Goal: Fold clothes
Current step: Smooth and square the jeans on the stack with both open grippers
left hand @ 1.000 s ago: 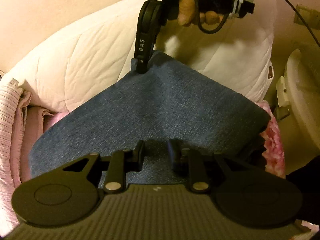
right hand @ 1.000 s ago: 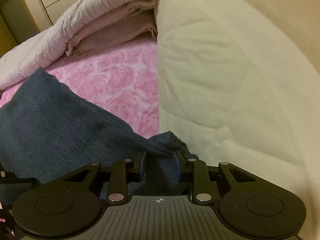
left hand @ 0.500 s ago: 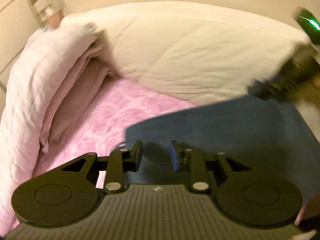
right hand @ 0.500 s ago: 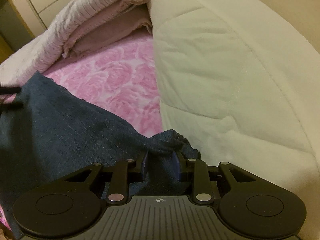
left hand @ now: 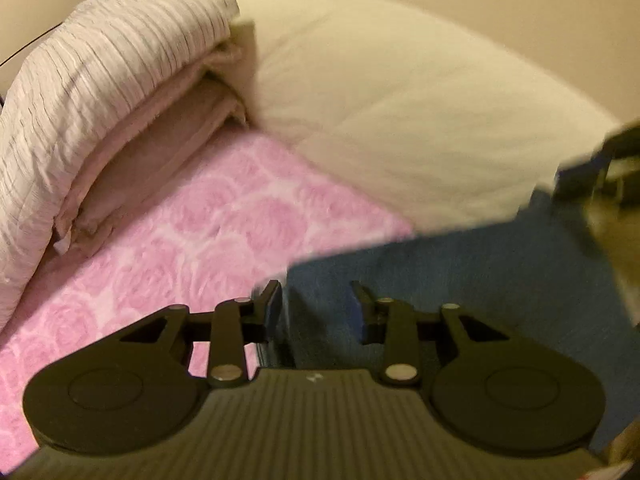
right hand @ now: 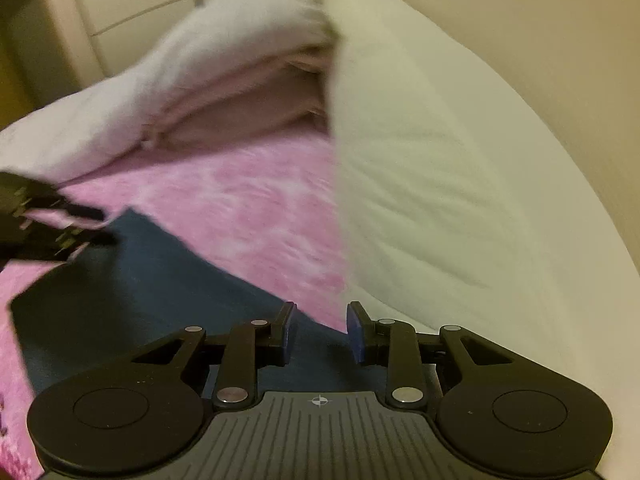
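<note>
A blue denim garment (left hand: 460,280) lies flat on the pink rose-patterned bed sheet (left hand: 180,248). My left gripper (left hand: 316,300) is open, its jaws apart over the garment's near left corner. My right gripper (right hand: 320,328) is open too, above the garment's (right hand: 140,288) near edge; nothing is between its pads. The left gripper (right hand: 52,224) shows blurred at the garment's far left corner in the right wrist view. The right gripper (left hand: 600,176) shows blurred at the right edge of the left wrist view.
A white quilted duvet (left hand: 400,120) is bunched along the back and right. A stack of folded pale pink blankets (left hand: 100,100) lies at the left. A cupboard (right hand: 120,8) stands beyond the bed.
Both grippers have opened and let go of the denim, which now lies flat on the sheet. Both views have swung and are blurred by motion.
</note>
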Demonstrator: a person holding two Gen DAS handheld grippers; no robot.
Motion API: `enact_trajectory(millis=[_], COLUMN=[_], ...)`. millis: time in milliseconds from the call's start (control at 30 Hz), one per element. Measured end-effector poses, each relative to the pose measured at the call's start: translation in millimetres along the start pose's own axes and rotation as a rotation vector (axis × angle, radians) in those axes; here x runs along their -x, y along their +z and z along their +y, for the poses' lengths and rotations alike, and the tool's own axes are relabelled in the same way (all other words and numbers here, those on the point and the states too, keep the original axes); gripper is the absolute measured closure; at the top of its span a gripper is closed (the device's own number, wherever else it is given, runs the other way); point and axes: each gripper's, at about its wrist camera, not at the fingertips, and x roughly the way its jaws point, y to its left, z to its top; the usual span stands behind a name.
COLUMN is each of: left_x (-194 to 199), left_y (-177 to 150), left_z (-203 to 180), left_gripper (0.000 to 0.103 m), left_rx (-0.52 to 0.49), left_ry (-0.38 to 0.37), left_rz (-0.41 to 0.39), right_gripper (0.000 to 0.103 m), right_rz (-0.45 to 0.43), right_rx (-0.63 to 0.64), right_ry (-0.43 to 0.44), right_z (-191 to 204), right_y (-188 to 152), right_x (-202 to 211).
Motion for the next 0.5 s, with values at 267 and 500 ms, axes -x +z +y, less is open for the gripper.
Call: enact_trajectory(millis=[267,500], left_x=[-47.0,16.4], left_y=[5.5,-8.7], left_z=[-5.2,8.3], left_gripper=[0.074,0.076], left_rx=[-0.134,-0.102], left_ry=[0.045,-0.011], left_rz=[0.066,0.000], right_gripper=[0.069,0.068], right_rz=[0.107,0.072], right_rx=[0.038,0.051], right_ry=[0.048,0.081], right_z=[33.3,53.8], right_y=[-22.1,-48.3], right_x=[-44.1,25.5])
